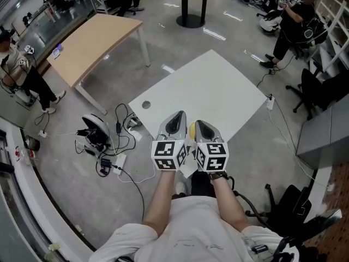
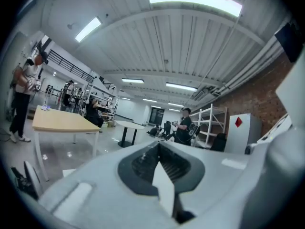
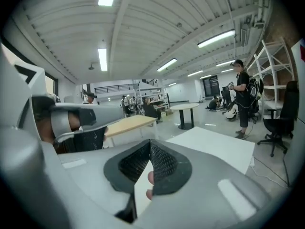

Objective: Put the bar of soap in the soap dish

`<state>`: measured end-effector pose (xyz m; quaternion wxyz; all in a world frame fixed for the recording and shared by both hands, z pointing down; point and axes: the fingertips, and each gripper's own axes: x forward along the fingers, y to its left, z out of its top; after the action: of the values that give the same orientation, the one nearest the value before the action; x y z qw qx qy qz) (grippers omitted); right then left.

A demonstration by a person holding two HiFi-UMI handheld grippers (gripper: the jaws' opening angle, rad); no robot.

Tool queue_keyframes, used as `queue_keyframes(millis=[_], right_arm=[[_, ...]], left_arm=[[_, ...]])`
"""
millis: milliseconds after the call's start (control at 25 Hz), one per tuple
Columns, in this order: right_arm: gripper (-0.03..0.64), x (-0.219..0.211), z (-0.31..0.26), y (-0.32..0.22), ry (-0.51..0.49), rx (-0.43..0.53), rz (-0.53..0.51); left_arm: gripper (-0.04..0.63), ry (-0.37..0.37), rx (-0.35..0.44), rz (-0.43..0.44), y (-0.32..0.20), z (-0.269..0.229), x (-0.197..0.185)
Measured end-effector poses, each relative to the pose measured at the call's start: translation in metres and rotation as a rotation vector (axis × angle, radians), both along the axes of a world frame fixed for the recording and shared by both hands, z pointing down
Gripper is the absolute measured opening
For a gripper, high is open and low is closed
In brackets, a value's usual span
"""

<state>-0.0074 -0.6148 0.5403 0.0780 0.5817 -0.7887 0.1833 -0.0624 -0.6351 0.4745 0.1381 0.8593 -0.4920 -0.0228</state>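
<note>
Left gripper and right gripper are held closed on nothing above the bench; soap, unseen, must be located first.

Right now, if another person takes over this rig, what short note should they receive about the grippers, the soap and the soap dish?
Grippers: the left gripper has its fingers together and grips nothing. The right gripper is the same.
Place: both are held side by side over the near edge of the white table.
Things: no bar of soap or soap dish can be made out in any view. A small yellow patch shows between the grippers, too hidden to identify.
Done: cannot be confirmed from here.
Left: find the soap and the dish, then check whether the soap lies in the dish.
</note>
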Motion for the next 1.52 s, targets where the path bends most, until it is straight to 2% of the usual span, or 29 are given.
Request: queue_keyframes(millis=[160,400,600,680,840,1040,1320,1520], right_arm=[[0.009,0.011,-0.044,0.021,-0.015,0.108,0.030],[0.009,0.026,-0.077,0.052,-0.001,0.196,0.032],[0.009,0.052,-0.110,0.083,-0.066,0.287,0.027],[0.009,0.061,-0.114,0.107,-0.072,0.297,0.013],[0.009,0.085,-0.095,0.171,-0.084,0.253,-0.025],[0.009,0.109,-0.070,0.219,-0.111,0.195,-0.038],[0.009,0.129,-0.128,0.247,-0.042,0.325,0.026],[0.008,0.136,-0.157,0.255,-0.056,0.375,0.089]], left_arm=[[0.000,0.022,0.041,0.017,0.022,-0.027,-0.001],[0.000,0.035,0.095,0.035,0.059,-0.052,0.010],[-0.002,0.015,0.153,0.034,0.097,-0.071,0.025],[-0.002,0.009,0.157,0.025,0.121,-0.074,0.033],[-0.002,-0.009,0.122,-0.007,0.183,-0.051,0.060],[-0.002,0.007,0.079,0.034,0.238,-0.033,0.098],[-0.002,-0.029,0.177,0.011,0.252,-0.076,0.093],[-0.001,-0.082,0.218,0.051,0.270,-0.091,0.090]])
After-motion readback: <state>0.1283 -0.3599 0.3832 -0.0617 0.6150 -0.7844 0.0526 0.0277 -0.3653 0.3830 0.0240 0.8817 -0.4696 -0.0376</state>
